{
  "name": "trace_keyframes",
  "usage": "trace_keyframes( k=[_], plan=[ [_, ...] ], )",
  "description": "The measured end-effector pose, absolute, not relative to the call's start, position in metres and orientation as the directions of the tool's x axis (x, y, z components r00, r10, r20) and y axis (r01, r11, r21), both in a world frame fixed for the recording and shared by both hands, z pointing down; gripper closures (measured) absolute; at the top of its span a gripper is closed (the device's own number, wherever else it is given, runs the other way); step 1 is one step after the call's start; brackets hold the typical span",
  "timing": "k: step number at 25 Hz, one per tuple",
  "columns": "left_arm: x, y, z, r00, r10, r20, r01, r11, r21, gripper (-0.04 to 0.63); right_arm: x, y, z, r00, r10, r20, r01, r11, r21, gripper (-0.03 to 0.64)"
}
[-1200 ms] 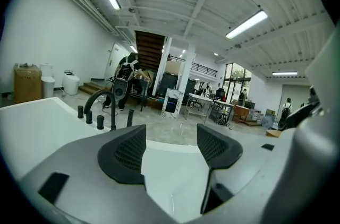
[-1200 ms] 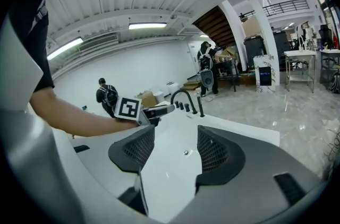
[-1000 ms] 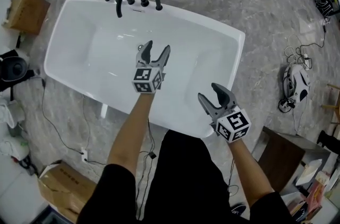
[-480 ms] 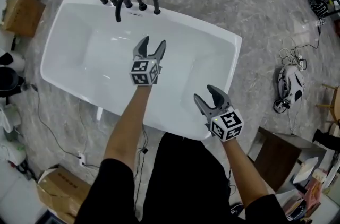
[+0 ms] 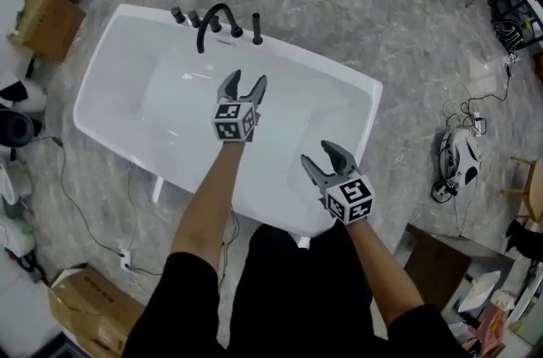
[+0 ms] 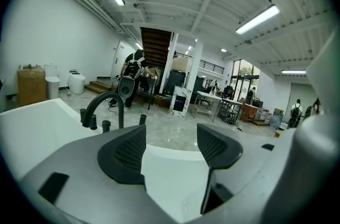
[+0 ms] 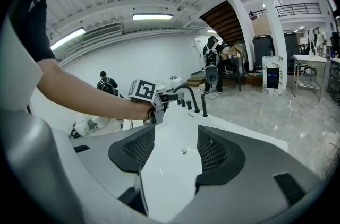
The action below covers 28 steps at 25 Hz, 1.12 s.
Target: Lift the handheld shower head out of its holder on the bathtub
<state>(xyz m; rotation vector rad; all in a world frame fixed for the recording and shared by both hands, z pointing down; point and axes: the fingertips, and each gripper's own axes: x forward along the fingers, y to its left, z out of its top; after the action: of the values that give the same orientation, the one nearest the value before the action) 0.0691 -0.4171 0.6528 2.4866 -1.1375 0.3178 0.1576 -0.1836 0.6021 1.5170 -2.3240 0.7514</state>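
bathtub (image 5: 110, 106): white, below left tool (image 5: 247, 79) and right tool (image 5: 320, 154).
left tool: jaws spread, nothing between them, over the basin.
right tool: jaws spread, empty, behind and right of left tool.
faucet (image 5: 212, 15): black arch on far rim, ahead-left of left tool.
handheld shower head (image 5: 256, 28): black upright stick in its holder, far rim, ahead of left tool, clear of it.

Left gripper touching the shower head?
Apart. The head view shows the left gripper over the tub, with bare white surface between its open jaws and the shower head standing on the far rim.
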Motion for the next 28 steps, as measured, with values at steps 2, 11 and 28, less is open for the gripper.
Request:
trace_keyframes(
  k=[2,11,28],
  plan=[
    [0.073,-0.424,0.654,0.625,-0.693,0.36,-0.78,-0.576,0.245,0.316,0.161,-0.189,0.607,-0.45,-0.753,0.479,-0.892,0.35,-0.286,0.396],
    [0.091,-0.472,0.679,0.544,-0.743,0.39,-0.839,-0.49,0.238,0.316,0.188,-0.24,0.633,-0.575,-0.675,0.462,-0.818,0.456,-0.352,0.396],
    [0.102,-0.552,0.742,0.441,-0.792,0.422,-0.897,-0.382,0.222,0.31,0.241,-0.307,0.694,-0.629,-0.632,0.453,-0.776,0.473,-0.418,0.396]
  ],
)
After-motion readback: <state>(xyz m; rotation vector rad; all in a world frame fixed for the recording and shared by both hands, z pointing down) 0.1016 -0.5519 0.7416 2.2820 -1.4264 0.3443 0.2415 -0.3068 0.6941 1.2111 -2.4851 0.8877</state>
